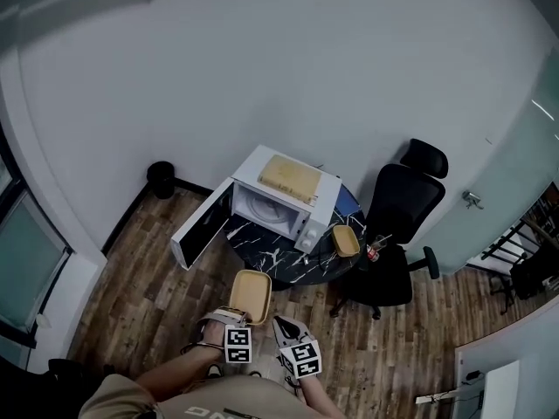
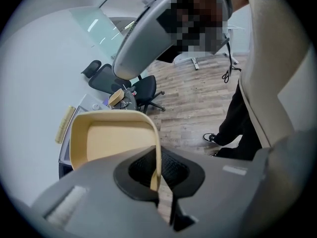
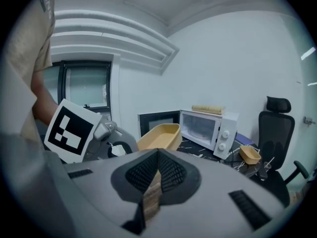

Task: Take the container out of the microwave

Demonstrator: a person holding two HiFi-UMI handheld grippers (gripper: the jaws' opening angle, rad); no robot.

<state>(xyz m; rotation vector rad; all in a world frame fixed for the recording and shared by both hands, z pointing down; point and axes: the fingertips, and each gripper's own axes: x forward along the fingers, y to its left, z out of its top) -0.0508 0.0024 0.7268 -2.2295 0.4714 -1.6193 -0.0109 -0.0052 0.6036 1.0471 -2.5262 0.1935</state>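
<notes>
A tan container (image 1: 250,295) hangs over the wooden floor in front of the table, its wall pinched in my left gripper (image 1: 238,318), which is shut on it. The left gripper view shows the container's open tray (image 2: 111,140) rising from the closed jaws of the left gripper (image 2: 158,182). The white microwave (image 1: 284,197) stands on the black marbled table (image 1: 288,256) with its door (image 1: 201,225) swung wide open. My right gripper (image 1: 290,330) sits beside the left one, shut with nothing in it. From the right gripper (image 3: 151,192) I see the container (image 3: 159,136) and the microwave (image 3: 205,128).
A second tan container (image 1: 345,240) rests on the table right of the microwave. A pale mat (image 1: 288,175) lies on top of the microwave. A black office chair (image 1: 397,234) stands right of the table, and a black bin (image 1: 161,179) by the wall.
</notes>
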